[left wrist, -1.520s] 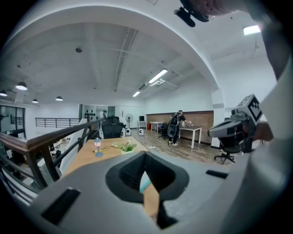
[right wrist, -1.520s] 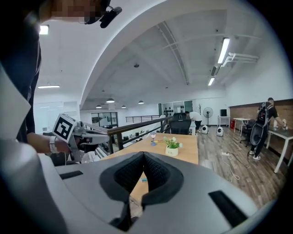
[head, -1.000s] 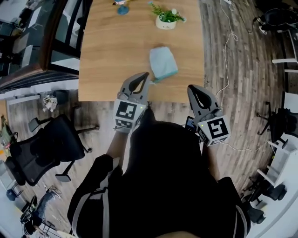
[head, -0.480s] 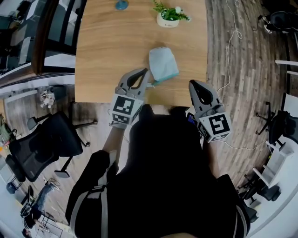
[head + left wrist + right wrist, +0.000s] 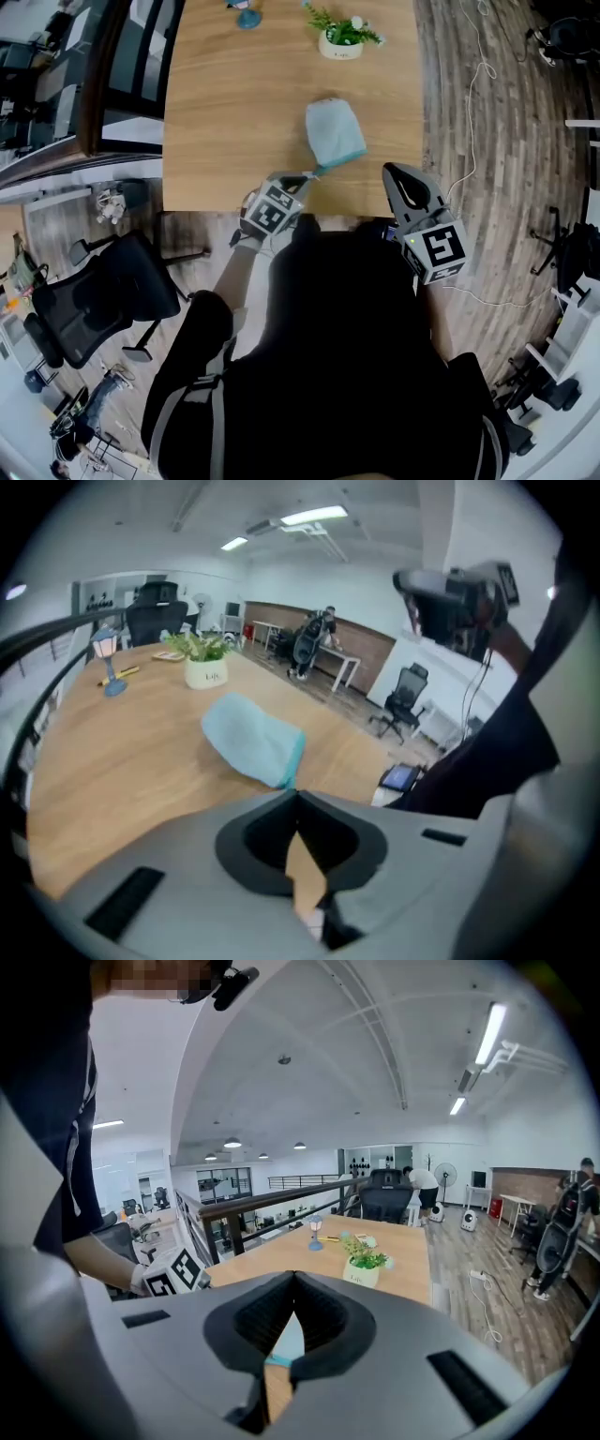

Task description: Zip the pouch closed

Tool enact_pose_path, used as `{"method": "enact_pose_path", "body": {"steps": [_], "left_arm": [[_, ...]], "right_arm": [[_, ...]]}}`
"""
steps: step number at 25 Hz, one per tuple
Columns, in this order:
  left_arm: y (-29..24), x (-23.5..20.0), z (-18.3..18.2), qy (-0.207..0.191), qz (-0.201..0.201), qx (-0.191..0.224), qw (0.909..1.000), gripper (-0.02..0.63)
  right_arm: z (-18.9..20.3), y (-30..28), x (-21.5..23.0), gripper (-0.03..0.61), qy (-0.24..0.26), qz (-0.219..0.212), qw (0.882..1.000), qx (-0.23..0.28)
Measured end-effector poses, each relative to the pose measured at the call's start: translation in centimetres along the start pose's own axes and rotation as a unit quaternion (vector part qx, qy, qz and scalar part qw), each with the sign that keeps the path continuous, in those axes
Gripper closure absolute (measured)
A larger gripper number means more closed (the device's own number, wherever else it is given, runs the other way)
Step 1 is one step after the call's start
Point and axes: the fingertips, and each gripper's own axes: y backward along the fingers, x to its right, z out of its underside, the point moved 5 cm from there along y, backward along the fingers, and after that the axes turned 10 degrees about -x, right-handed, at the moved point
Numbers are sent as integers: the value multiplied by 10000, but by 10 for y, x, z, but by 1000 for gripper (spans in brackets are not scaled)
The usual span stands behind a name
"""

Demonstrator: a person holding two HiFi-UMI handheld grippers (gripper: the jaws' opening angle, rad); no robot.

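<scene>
One light-blue pouch (image 5: 335,132) lies mid-way across the single wooden counter (image 5: 225,103), one potted plant (image 5: 342,37) and one small blue lamp (image 5: 247,17) at its far edge, two tongs at its near edge, left tongs (image 5: 302,178) and right tongs (image 5: 394,172), both pressed together, empty; plank floor (image 5: 478,141), open office.

Just ahead of the grey left claw (image 5: 298,181), the pouch (image 5: 335,131) is showing pale blue with a brighter teal edge. The worktop (image 5: 225,94) is showing light wood grain. The left claw and the grey right claw (image 5: 389,172) are wearing black-and-white square markers (image 5: 270,208). Beyond the pouch, a white pot (image 5: 339,49) is carrying green leaves (image 5: 345,29).
</scene>
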Motion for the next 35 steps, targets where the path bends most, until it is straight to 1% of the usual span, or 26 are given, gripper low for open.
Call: {"method": "enact_pose_path", "body": {"steps": [1, 2, 4, 5, 7, 9, 12, 15, 18, 20, 21, 23, 24, 26, 28, 29, 30, 32, 33, 34, 35], "left_arm": [[-11, -4, 8, -312, -207, -204, 9991, 614], [-21, -8, 13, -694, -500, -374, 9956, 613], [-39, -12, 18, -1453, -1002, -536, 9828, 612], [-48, -11, 19, -1795, -1123, -593, 9755, 607], [-65, -10, 23, -2351, -1154, -801, 9618, 572], [-77, -12, 29, -2637, -1101, -1006, 9530, 570], [-85, -15, 34, -2754, -1090, -1152, 9482, 560], [-90, -15, 34, -2848, -1144, -1159, 9447, 557], [-94, -14, 32, -2775, -1049, -1118, 9484, 557], [-98, -13, 32, -2571, -760, -1166, 9563, 576], [-99, -13, 33, -2383, -535, -1175, 9626, 595], [-98, -17, 33, -1863, -41, -1099, 9763, 597], [-96, -20, 32, -1585, 181, -1033, 9818, 599], [-91, -30, 27, -1124, 462, -928, 9882, 601], [-86, -39, 23, -775, 697, -908, 9904, 603], [-86, -39, 22, -612, 921, -918, 9896, 603], [-86, -38, 22, -489, 1122, -938, 9880, 604], [-86, -38, 21, -358, 1281, -988, 9862, 604], [-85, -38, 21, -313, 1282, -996, 9862, 604], [-85, -38, 21, -274, 1266, -986, 9867, 604], [-85, -37, 20, -239, 1249, -959, 9872, 606]], "right_arm": [[3, -2, -7, 566, -20, -7, 10000, -45], [6, -4, -13, 566, -50, -19, 9999, -95], [13, -9, -25, 566, -133, -43, 9997, -186], [17, -12, -30, 566, -176, -37, 9996, -227], [23, -18, -37, 566, -246, 1, 9993, -284], [25, -23, -44, 566, -308, 44, 9991, -303], [29, -26, -53, 566, -424, 116, 9985, -341], [30, -27, -60, 566, -432, 145, 9983, -367], [33, -27, -64, 566, -448, 174, 9981, -393], [41, -32, -63, 566, -450, 202, 9976, -490], [47, -38, -63, 566, -416, 196, 9972, -585], [64, -56, -65, 566, -253, 105, 9959, -866], [74, -69, -67, 566, -128, 34, 9945, -1041], [99, -97, -73, 565, 146, -168, 9893, -1442], [124, -126, -80, 565, 302, -449, 9817, -1825], [136, -140, -83, 565, 292, -585, 9781, -1976], [147, -153, -85, 565, 241, -692, 9746, -2115], [168, -177, -85, 555, 130, -812, 9669, -2416], [177, -186, -85, 519, 90, -844, 9628, -2564], [183, -192, -84, 457, 56, -866, 9594, -2682], [187, -195, -83, 448, 32, -877, 9572, -2759]]}}
